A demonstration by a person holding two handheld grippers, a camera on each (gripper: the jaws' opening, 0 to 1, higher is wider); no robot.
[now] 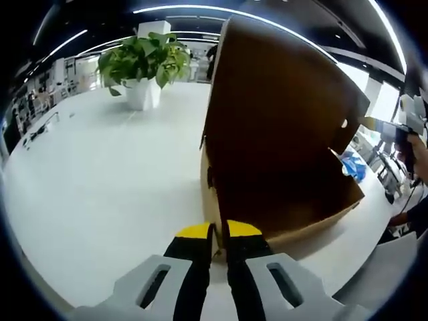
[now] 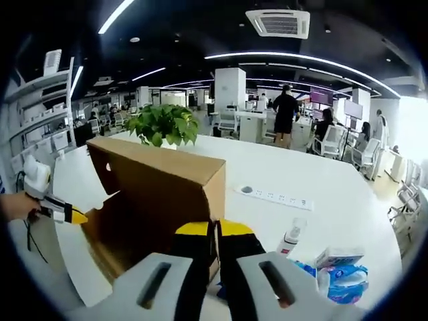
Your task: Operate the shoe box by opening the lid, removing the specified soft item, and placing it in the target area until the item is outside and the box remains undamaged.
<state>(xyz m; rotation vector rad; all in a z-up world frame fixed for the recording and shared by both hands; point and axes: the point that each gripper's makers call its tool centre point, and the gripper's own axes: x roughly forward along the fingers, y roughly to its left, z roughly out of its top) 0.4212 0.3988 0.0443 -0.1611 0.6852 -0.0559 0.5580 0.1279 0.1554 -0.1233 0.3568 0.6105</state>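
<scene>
A brown cardboard shoe box [image 1: 281, 200] stands on the white table [image 1: 100, 174] with its lid [image 1: 274, 100] raised steeply. My left gripper [image 1: 217, 234] has its yellow-tipped jaws pressed together on the box's near corner wall. It also appears at the left edge of the right gripper view as the left gripper [image 2: 63, 212], at the box's end. My right gripper [image 2: 217, 231] is shut on the corner of the lid [image 2: 160, 177]. From the left gripper view, the right gripper [image 1: 394, 134] is at the lid's far corner, held by a hand. The box's inside [image 2: 117, 224] is dark.
A potted plant [image 1: 140, 60] stands behind the box on the table, and shows again as the plant [image 2: 164, 124]. A power strip [image 2: 274, 196], a small spray bottle [image 2: 291, 237] and blue packets [image 2: 341, 271] lie to the right. People [image 2: 286, 110] stand at desks far back.
</scene>
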